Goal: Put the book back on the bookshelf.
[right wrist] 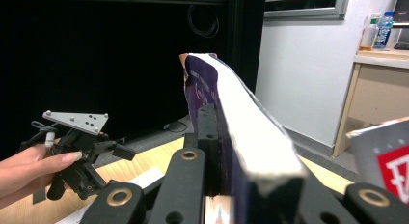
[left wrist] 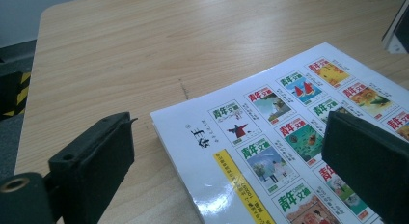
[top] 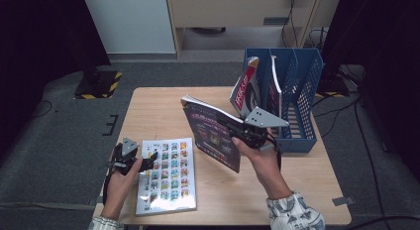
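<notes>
High view showed the left gripper (top: 143,164) with jaws spread wide, resting at the edge of a white magazine (top: 168,175) lying flat on the table (top: 148,111). Farther on, the right gripper (top: 233,127) clenched a purple book (top: 210,133), held tilted above the tabletop, just beside the blue file rack (top: 297,91).

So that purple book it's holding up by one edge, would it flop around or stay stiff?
Probably fairly stiff: the purple book stays flat in the high view while the right gripper, shut on it, holds only one edge. Its white page block looks thick, so likely heavy enough to droop or twist in the grip. The glossy cover might also slip a little.
</notes>
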